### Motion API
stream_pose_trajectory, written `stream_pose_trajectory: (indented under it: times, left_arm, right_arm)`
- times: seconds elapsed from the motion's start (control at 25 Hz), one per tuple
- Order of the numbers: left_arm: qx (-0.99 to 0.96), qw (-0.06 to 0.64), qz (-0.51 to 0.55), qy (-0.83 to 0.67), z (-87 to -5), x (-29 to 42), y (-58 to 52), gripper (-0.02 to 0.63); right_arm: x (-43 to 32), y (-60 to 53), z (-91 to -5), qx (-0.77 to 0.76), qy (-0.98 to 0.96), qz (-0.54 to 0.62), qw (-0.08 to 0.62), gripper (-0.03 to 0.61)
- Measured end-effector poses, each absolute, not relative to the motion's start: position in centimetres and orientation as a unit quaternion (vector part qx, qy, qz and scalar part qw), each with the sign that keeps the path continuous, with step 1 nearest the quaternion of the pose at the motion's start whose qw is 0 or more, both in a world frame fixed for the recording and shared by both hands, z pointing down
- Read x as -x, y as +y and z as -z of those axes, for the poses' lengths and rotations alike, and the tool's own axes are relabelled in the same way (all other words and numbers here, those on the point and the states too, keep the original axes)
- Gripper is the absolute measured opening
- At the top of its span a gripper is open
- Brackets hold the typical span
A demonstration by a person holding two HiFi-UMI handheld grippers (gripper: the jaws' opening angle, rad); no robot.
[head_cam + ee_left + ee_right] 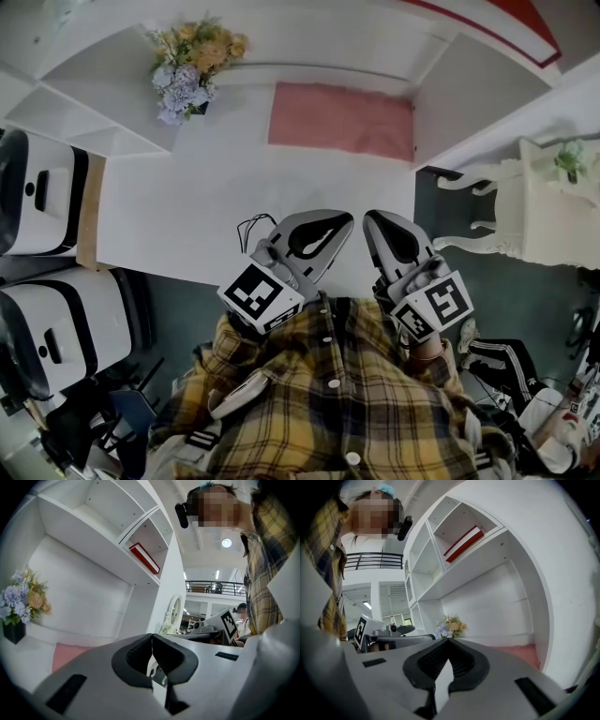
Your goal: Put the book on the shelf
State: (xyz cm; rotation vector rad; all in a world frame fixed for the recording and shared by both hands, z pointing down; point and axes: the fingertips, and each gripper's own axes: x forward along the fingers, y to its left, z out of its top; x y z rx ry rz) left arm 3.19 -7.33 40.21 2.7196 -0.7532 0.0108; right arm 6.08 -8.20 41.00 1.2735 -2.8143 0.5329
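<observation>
A red book (144,557) lies tilted in an upper compartment of the white shelf (117,541) above the desk. The right gripper view shows the same book (464,543), and the head view shows its red edge (511,26) at the top right. My left gripper (345,219) and right gripper (369,219) hover side by side over the desk's near edge, close to my plaid shirt. Both point toward the shelf and are far from the book. The left gripper's (151,637) jaws are pressed together with nothing between them. The right gripper (449,641) is likewise shut and empty.
A pink mat (342,120) lies at the back of the white desk (206,206). A bouquet in a dark pot (192,70) stands at its back left. Two white machines (42,192) sit to the left. An ornate white table (539,206) stands to the right.
</observation>
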Motion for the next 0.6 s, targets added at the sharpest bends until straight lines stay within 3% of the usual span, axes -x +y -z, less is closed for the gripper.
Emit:
stream_pose_trajectory:
  times: [0.6]
  left_arm:
    - [-0.951, 0.158, -0.005, -0.265, -40.23, -3.51, -7.63, 0.021]
  right_arm:
    - [-6.01, -8.52, -40.81, -0.399, -0.903, -0.161, 0.012, 0.015]
